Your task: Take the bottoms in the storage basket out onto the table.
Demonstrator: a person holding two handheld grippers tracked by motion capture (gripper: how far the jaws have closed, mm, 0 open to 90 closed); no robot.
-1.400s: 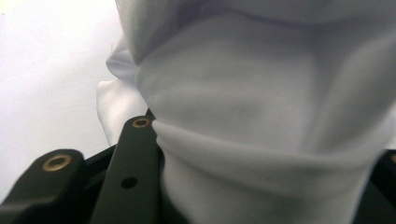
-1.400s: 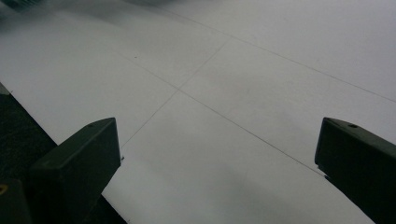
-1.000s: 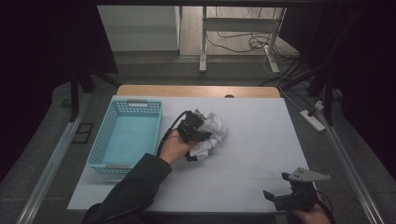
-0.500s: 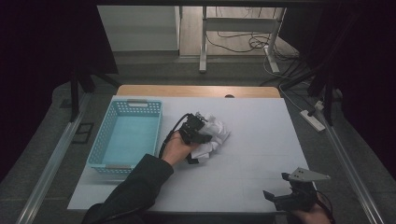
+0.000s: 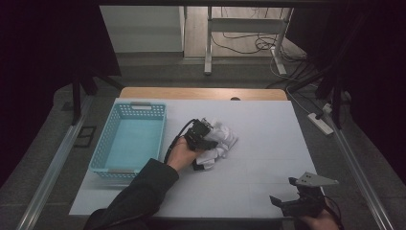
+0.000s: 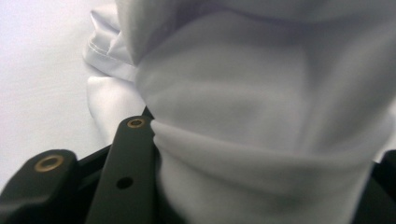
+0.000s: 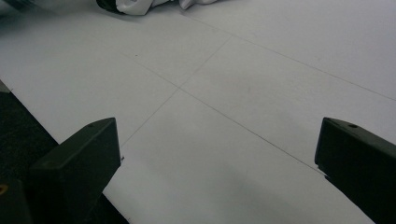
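Left tool [image 5: 203, 139] sits at the crumpled white cloth [image 5: 221, 140] near the bench [image 5: 268, 120] centre; in the left gripper view I see a thick fold of cloth [image 6: 261, 140] bunched between its jaws, so I read it as pinching the cloth. Compared with half a second and a second ago, I see the tool and hand [image 5: 179, 152] drawn slightly toward the near edge, and the cloth bundle looks a little more gathered. I judge the grasp is now set and a lift can follow. Left of it stands the blue basket [image 5: 103, 153], apparently empty, a likely destination. Right tool [image 5: 299, 203] rests at the near right corner, jaws spread wide over bare bench [image 7: 233, 116], unchanged and idle.
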